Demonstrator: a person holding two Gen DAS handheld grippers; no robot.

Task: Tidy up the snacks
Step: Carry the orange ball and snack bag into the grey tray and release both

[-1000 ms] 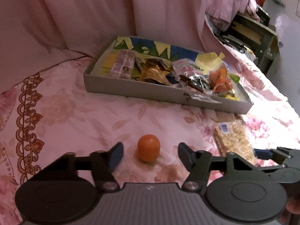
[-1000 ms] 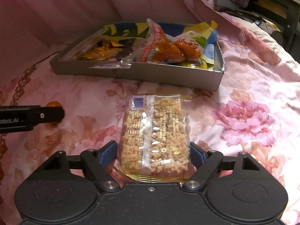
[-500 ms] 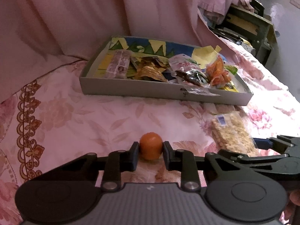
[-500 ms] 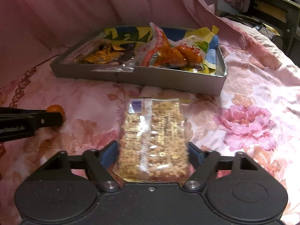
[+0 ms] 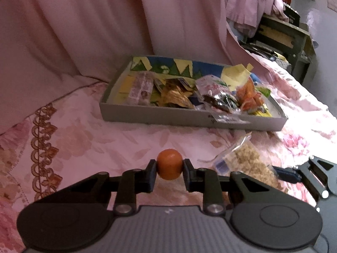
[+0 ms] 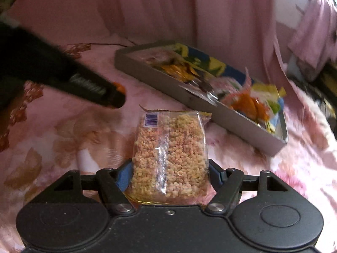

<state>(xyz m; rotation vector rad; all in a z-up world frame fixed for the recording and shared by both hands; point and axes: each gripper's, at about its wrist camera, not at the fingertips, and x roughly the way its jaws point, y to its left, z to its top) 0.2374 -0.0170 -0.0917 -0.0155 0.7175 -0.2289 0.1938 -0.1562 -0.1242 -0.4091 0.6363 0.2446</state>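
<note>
The small orange ball (image 5: 169, 164) is smooth and round, pinched between the 2 fingers of the left gripper (image 5: 169, 171) above the pink floral bedspread (image 5: 88, 139). The clear packet of puffed grain snack (image 6: 171, 156), with a blue barcode at its top corner, stands upright in the right gripper (image 6: 169, 174), whose fingers press its lower sides. Behind both sits the grey snack tray (image 5: 168, 118), filled with assorted wrapped snacks.
</note>
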